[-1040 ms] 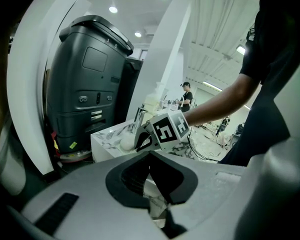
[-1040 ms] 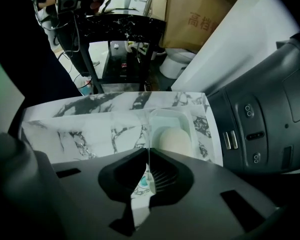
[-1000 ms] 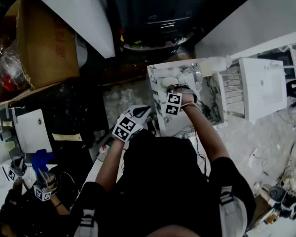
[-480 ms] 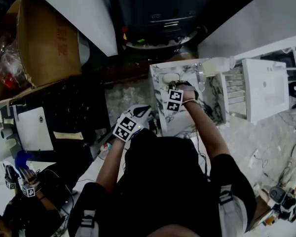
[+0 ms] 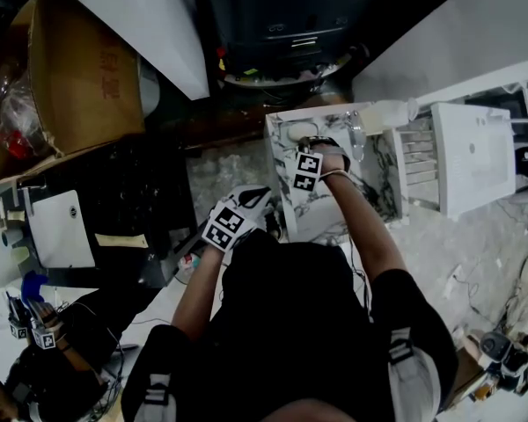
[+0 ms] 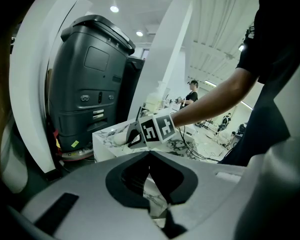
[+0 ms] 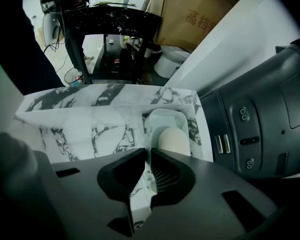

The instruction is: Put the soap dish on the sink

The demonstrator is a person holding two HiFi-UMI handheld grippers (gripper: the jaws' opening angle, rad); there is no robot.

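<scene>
A pale soap dish (image 7: 166, 115) with an oval bar of soap (image 7: 173, 140) in it rests at the far corner of the marble sink top (image 7: 90, 129). My right gripper (image 7: 149, 151) is shut on the dish's near rim. From above, the dish (image 5: 297, 133) lies just beyond my right gripper (image 5: 309, 145), over the marble top (image 5: 334, 209). My left gripper (image 5: 260, 195) hovers beside the sink unit's left edge. Its jaws (image 6: 149, 153) are shut with nothing between them. The left gripper view also catches my right gripper (image 6: 131, 137) at the soap (image 6: 118, 140).
A big dark machine (image 5: 273, 16) stands right behind the sink unit, close to the dish. A cardboard box (image 5: 79, 69) and a black table (image 5: 114, 209) lie to the left. A white cabinet (image 5: 471, 156) lies to the right. Another person's grippers (image 5: 35, 332) show at lower left.
My right gripper has carried the soap dish a little farther toward the back corner of the marble top. The left gripper has stayed put. The other person's blue object dropped out of sight.
</scene>
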